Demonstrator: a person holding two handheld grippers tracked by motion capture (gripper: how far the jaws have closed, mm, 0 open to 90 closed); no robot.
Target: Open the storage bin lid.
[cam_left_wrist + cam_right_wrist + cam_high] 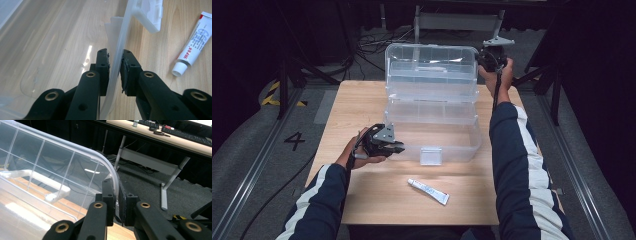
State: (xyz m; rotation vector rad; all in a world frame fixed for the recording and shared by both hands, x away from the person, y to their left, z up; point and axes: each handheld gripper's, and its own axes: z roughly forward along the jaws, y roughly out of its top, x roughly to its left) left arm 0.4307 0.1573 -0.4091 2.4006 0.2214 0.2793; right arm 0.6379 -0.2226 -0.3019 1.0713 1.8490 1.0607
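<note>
A clear plastic box (432, 120) stands open at the centre of the high view, on a wooden table (362, 100). Its lid (430, 70) is raised upright at the back, toward the top of the frame.

Your left gripper (398, 148) sits left of centre, at the box's front left corner. In the left gripper view, its jaws straddle the thin front wall (117, 57) of the box, one pad on each side, clamped onto it.

Your right gripper (482, 56) is in the upper right of the high view, at the top right corner of the lid. In the right gripper view, its jaws are pinched on the curved lid rim (113, 178), just right of centre.

A small white tube (428, 191) lies on the table in the lower middle of the high view, just in front of the box and apart from it.
</note>
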